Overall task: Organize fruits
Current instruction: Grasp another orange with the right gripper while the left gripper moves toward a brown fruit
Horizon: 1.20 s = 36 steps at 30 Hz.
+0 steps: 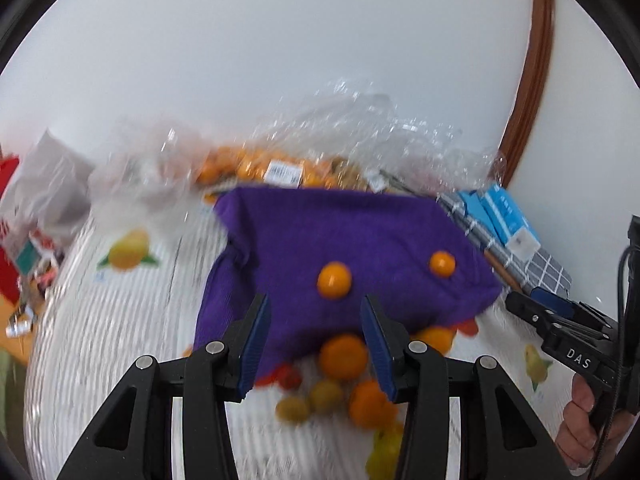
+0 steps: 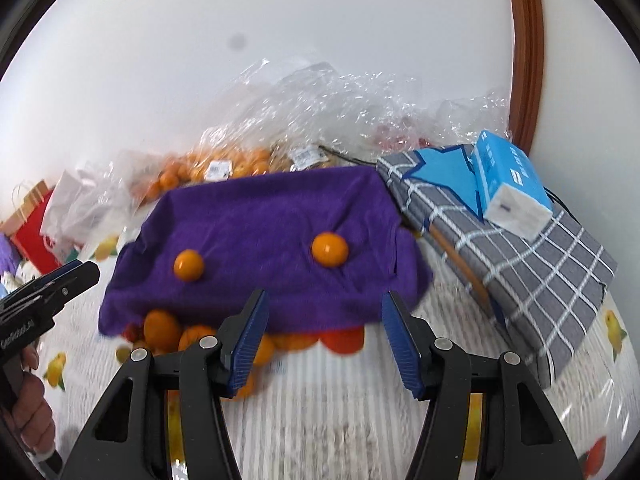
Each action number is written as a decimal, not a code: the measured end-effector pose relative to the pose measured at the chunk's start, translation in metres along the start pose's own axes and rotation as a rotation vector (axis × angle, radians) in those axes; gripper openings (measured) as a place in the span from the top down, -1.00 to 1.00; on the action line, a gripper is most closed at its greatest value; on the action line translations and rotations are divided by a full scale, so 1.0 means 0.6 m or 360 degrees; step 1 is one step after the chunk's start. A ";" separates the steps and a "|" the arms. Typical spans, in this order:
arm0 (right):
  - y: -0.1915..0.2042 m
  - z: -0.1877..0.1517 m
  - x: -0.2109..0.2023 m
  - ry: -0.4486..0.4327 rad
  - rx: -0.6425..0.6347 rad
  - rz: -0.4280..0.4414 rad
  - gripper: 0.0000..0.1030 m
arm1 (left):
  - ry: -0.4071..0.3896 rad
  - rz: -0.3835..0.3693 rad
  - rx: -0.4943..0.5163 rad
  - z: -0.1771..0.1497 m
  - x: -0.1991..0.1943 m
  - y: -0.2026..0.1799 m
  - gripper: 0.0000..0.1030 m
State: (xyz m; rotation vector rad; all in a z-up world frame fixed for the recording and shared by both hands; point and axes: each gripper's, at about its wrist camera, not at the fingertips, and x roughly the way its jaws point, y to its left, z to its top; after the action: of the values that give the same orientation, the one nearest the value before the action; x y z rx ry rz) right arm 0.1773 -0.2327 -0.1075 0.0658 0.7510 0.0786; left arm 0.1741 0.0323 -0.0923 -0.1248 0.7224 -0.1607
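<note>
White wall (image 2: 280, 40) backs a table (image 2: 320, 420) laid with a ribbed, fruit-printed cover. On it lies a purple towel (image 2: 260, 224), draped over something boxy, with two small oranges on top: one nearer the left (image 2: 189, 265), one nearer the middle (image 2: 329, 249). More fruit (image 1: 344, 356) spills out from under the towel's near edge: oranges, a couple of greenish-yellow ones and something red, all blurred. Behind the towel sit clear plastic bags (image 2: 320, 100), some holding oranges with price labels. To the right is a grey checked cloth (image 2: 520, 248) over a flat block, with a blue tissue pack (image 2: 508, 188) on it. A brown wooden frame (image 2: 528, 40) curves up the wall. A red bag (image 2: 32, 232) stands at far left.

Left gripper (image 1: 316, 344) hangs over the near edge of the towel, jaws parted, nothing between the blue pads; the fruit seen between them lies on the table beyond. Right gripper (image 2: 324, 340) also stands open and empty above the towel's near edge, a little wider. Each view catches the other gripper at its side, with a hand (image 1: 580, 428) on its grip.
</note>
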 end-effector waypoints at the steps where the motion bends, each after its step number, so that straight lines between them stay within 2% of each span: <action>1: 0.003 -0.008 -0.004 0.0005 -0.0011 0.0001 -0.15 | 0.0013 0.0007 -0.0009 -0.008 -0.002 0.006 0.14; 10: 0.009 -0.058 -0.024 0.0040 -0.0013 0.0057 -0.15 | 0.0120 0.0089 -0.0093 -0.083 -0.023 0.076 0.14; 16: 0.031 -0.088 -0.012 0.0102 -0.0028 0.0105 -0.09 | 0.0154 0.0065 -0.0215 -0.110 -0.023 0.112 0.14; 23: 0.067 -0.104 0.024 0.0166 -0.0105 0.0167 -0.04 | 0.0185 0.0083 -0.0171 -0.129 -0.011 0.123 0.14; 28: 0.082 -0.104 0.061 0.0230 -0.0129 0.0179 0.05 | 0.0217 0.0033 -0.0174 -0.140 0.008 0.125 0.14; 32: 0.088 -0.100 0.079 0.0253 -0.0135 0.0201 0.06 | 0.0186 0.0055 -0.0128 -0.142 0.009 0.120 0.14; 34: 0.095 -0.099 0.090 0.0260 -0.0158 0.0182 0.09 | 0.0189 0.0047 -0.0130 -0.142 0.010 0.121 0.14; 36: 0.098 -0.096 0.092 0.0247 -0.0169 0.0201 0.35 | 0.0185 0.0033 -0.0142 -0.142 0.009 0.124 0.14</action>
State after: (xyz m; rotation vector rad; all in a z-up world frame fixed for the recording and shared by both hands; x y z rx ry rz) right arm 0.1752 -0.1671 -0.1818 0.0058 0.8961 0.2459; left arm 0.1291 0.0993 -0.1715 -0.1943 0.8471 -0.1165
